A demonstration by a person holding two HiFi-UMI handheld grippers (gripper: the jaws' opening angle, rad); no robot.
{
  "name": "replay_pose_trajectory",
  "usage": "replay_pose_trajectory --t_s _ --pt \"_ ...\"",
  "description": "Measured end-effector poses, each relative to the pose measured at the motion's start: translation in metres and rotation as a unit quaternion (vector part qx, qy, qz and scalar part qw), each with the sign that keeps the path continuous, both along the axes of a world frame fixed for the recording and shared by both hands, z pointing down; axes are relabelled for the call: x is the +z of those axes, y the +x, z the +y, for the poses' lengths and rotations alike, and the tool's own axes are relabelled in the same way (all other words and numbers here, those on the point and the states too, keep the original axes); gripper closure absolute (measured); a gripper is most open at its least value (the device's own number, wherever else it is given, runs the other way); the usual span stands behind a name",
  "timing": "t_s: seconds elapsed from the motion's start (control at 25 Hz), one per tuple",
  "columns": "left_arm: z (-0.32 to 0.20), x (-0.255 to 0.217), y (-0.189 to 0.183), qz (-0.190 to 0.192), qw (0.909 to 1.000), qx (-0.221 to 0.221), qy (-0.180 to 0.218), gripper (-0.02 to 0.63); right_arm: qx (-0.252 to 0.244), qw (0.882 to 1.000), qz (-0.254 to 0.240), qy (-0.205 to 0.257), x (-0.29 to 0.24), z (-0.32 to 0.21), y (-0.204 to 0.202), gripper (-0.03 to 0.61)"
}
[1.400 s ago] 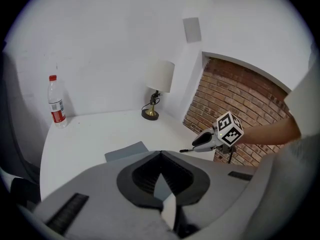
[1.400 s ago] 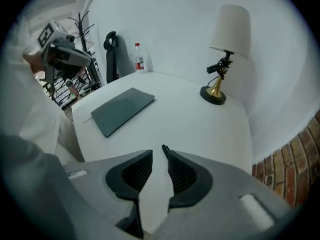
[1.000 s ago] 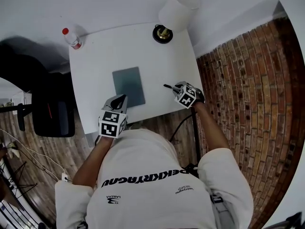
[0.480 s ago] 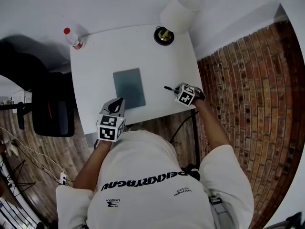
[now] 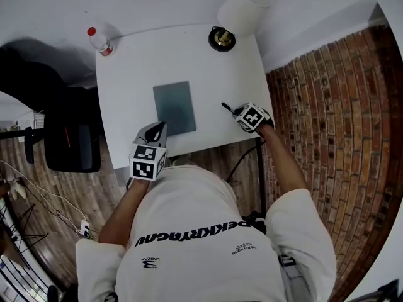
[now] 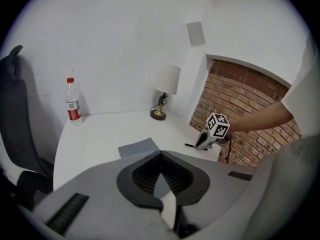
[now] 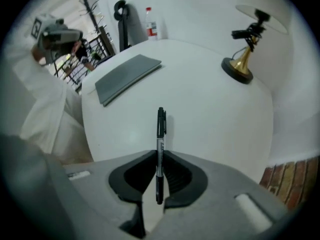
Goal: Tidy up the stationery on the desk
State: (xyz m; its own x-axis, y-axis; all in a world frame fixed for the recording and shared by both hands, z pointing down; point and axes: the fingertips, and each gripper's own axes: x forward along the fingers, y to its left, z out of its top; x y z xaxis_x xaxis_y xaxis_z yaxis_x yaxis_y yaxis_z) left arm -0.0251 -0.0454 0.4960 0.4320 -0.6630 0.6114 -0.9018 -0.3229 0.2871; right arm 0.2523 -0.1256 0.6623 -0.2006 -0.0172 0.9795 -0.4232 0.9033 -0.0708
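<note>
Right gripper view first: my right claw (image 7: 159, 156) is clamped on the black marker (image 7: 160, 129), pinching its barrel near the back end, so most of the pen sticks straight out ahead of the jaws. It hangs over bare white bench (image 7: 210, 114) near the right-hand edge, throwing a thin shadow just beside itself. I can't tell if the tip touches the surface.

Ahead and to the left lies the grey notebook (image 7: 127, 76), flat and well apart from the marker. The brass-footed lamp (image 7: 244, 59) stands at the far right corner, the bottle (image 7: 151, 16) at the far left.

My left claw (image 6: 161, 155) is closed on nothing, tips together, held at the near edge just short of the notebook.

I'd call this the carry step: pen secured, not yet placed. I see no pen pot, so the likely spot is on or alongside the notebook. That calls for a level sweep left, marker kept clear of the surface, then a gentle release.
</note>
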Motion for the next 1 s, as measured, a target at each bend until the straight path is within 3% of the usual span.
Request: replay_pose_trajectory --t_s 0.12,0.32,0.52,0.76,1.0 --pt "0.001 0.0 0.002 0.001 1.0 0.003 0.001 0.615 0.088 0.994 -0.05 -0.028 -0.011 -0.003 -0.01 0.534" --pt "0.003 0.0 -0.005 0.008 1.0 -0.003 0.001 0.615 0.191 0.973 -0.117 -0.061 -0.029 -0.009 -0.036 0.534" --pt "0.001 -0.003 -0.011 0.01 0.9998 -0.014 0.005 0.615 0.248 0.952 -0.156 -0.085 -0.036 -0.01 -0.06 0.534" --pt "0.003 -0.001 -0.016 0.008 0.9998 -0.017 0.003 0.615 0.321 0.919 -0.198 -0.113 -0.037 -0.009 -0.093 0.534" --pt "0.002 0.0 -0.02 0.004 0.9997 -0.023 0.002 0.615 0.359 0.903 -0.202 -0.125 -0.023 -0.011 -0.111 0.532"
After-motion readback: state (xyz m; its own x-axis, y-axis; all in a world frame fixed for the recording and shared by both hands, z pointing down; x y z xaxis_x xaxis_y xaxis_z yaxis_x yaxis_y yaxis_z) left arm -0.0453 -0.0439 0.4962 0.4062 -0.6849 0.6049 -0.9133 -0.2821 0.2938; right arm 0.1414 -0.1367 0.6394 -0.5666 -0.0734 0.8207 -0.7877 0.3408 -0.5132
